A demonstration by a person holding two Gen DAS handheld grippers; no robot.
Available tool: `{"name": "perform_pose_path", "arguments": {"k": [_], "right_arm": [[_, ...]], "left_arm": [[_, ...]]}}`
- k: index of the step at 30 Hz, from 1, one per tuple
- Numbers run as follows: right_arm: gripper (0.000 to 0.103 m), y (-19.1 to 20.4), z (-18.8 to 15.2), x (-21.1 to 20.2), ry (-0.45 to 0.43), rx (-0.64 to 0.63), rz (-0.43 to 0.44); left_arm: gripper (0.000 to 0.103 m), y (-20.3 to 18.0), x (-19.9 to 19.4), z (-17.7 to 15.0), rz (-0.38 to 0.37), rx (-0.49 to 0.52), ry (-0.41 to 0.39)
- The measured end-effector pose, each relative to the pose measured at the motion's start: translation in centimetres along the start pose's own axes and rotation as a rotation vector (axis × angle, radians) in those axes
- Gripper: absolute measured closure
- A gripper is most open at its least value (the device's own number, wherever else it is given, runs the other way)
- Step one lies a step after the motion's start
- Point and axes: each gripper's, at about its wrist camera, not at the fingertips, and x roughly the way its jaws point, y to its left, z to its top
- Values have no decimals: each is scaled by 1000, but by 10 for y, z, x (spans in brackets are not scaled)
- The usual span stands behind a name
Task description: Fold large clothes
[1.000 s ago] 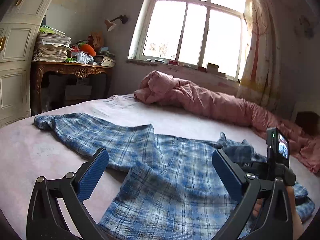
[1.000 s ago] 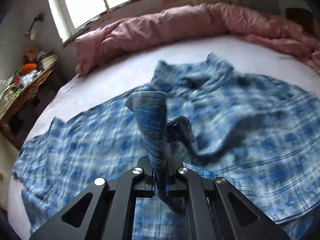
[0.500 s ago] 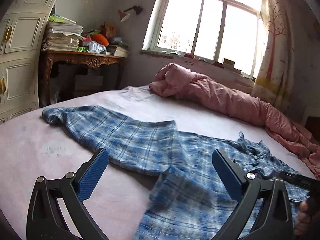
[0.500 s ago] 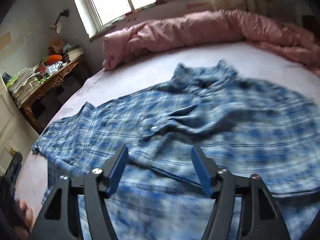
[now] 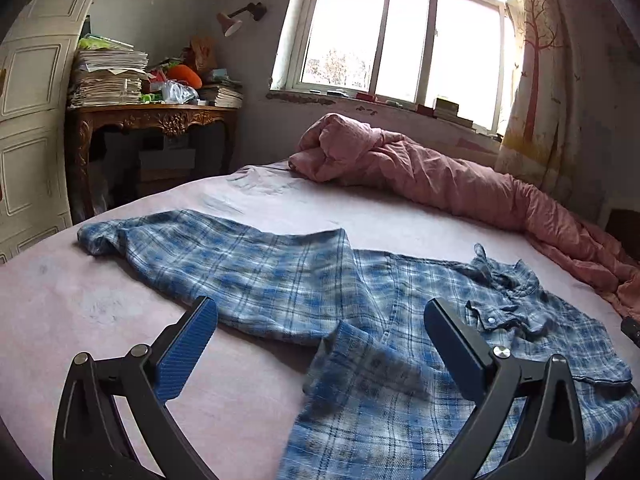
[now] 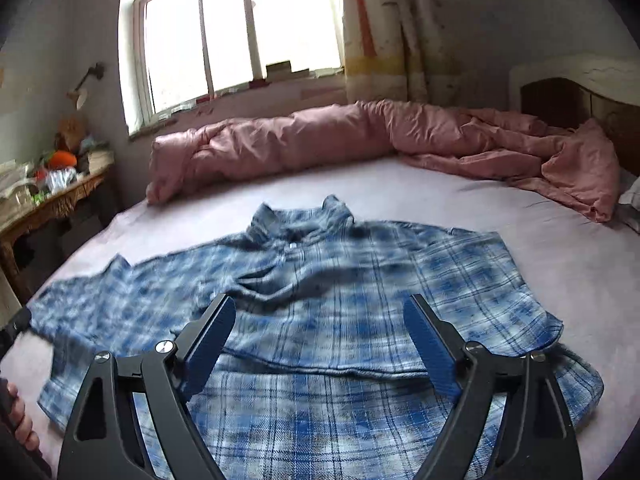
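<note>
A blue plaid shirt lies spread on the pink bed sheet, collar toward the window. One sleeve stretches out to the left, and a fold of cloth lies across its front. My left gripper hovers above the shirt's lower left part, wide open and empty. In the right wrist view the same shirt fills the middle. Over its lower front my right gripper has its jaws still opening, and nothing is between them. A fold line runs across the shirt just beyond its fingers.
A rolled pink duvet lies along the far side of the bed under the window. A carved wooden table with stacked papers stands at the left, beside a white cupboard. A hand shows at the left edge of the right wrist view.
My right gripper has let go of the shirt cloth it held, opened wide and pulled back and up. The dropped cloth now lies on the shirt's front. My left gripper stayed open.
</note>
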Motion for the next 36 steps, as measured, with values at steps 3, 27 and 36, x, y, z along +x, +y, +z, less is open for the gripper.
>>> {"name": "perform_pose_path", "arguments": {"k": [3,27,36], "right_arm": [[13,-7,3,-4,-17,18,4],[13,4,3,6,144,-41,97],[13,27,-7,5,198,-50,158]], "left_arm": [[0,16,0,6,-8,-55,9],[2,204,83,45,64,-338,160],[20,304,123,19,32,-674,150]]}}
